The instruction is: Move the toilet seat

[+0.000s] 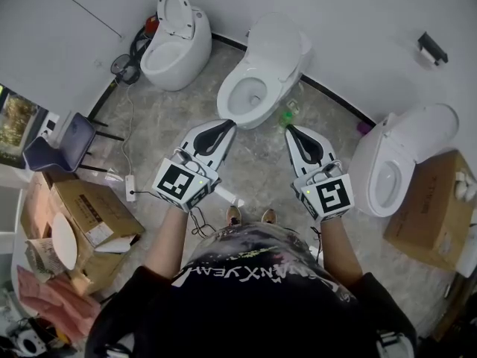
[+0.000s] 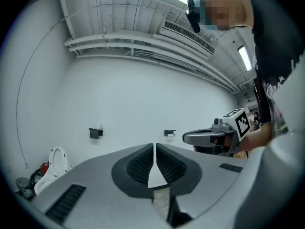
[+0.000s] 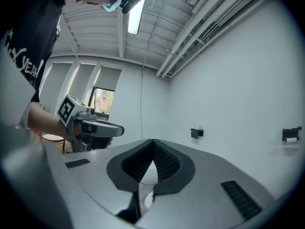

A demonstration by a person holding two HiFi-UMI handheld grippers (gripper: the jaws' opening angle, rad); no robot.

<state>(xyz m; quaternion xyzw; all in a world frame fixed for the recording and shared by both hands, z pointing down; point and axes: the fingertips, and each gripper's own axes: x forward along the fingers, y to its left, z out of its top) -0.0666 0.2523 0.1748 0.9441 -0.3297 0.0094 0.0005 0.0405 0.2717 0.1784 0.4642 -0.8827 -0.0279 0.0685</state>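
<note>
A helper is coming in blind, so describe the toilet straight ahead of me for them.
Follow the white wall: between the left toilet and the right toilet stands the middle toilet. Only it has a small green object on the floor beside its base.

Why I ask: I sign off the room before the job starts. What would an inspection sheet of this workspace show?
Surface: grey marbled floor, bare ahead of the person's feet.
Job's things: three white toilets, bowls open; middle toilet straight ahead, left toilet, right toilet.
Clutter: cardboard boxes at left, another box at right, folding chair, small green item by the middle toilet.
Grippers: left hand-held gripper and right hand-held gripper both shut, empty, touching nothing.
Cables: white cord to a power strip on the floor.
Surroundings: white walls; black wall holder.
</note>
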